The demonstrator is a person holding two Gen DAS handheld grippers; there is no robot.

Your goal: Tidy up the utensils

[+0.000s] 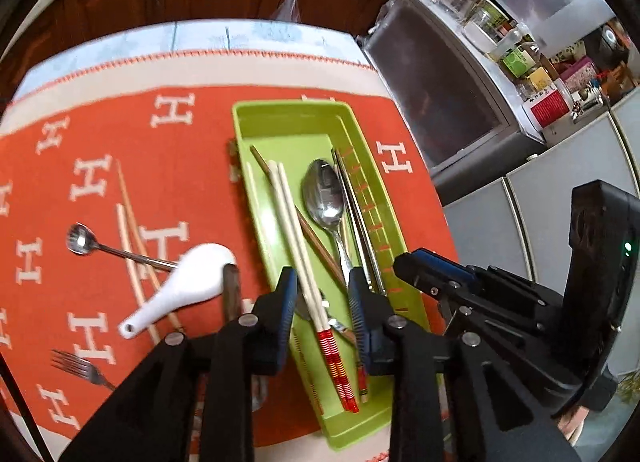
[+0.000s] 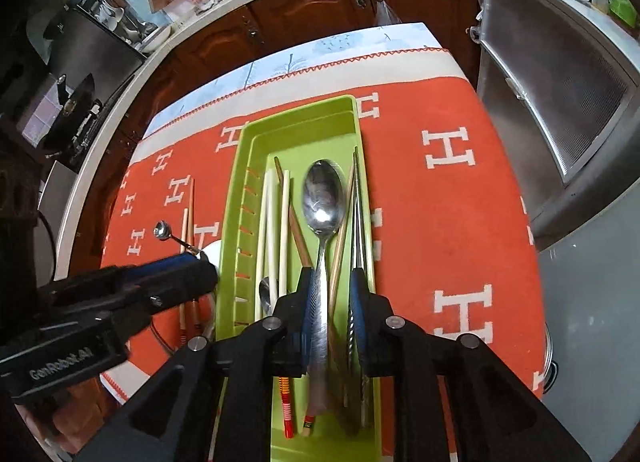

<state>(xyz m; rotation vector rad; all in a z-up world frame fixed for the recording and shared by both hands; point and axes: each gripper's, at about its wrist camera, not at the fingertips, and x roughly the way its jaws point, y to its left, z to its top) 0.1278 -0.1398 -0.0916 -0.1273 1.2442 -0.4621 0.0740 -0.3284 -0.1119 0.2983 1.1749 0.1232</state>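
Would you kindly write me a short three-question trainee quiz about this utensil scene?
1. True or false: the white ceramic spoon lies inside the green tray.
2. Which lies outside the tray: A) large metal spoon B) fork C) red-banded chopsticks?
3. Fill in: the cloth under the tray is ___ with white H letters.

Key: 1 false; 2 B; 3 orange.

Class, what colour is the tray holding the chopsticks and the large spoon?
Lime green tray, clearest in the right wrist view.
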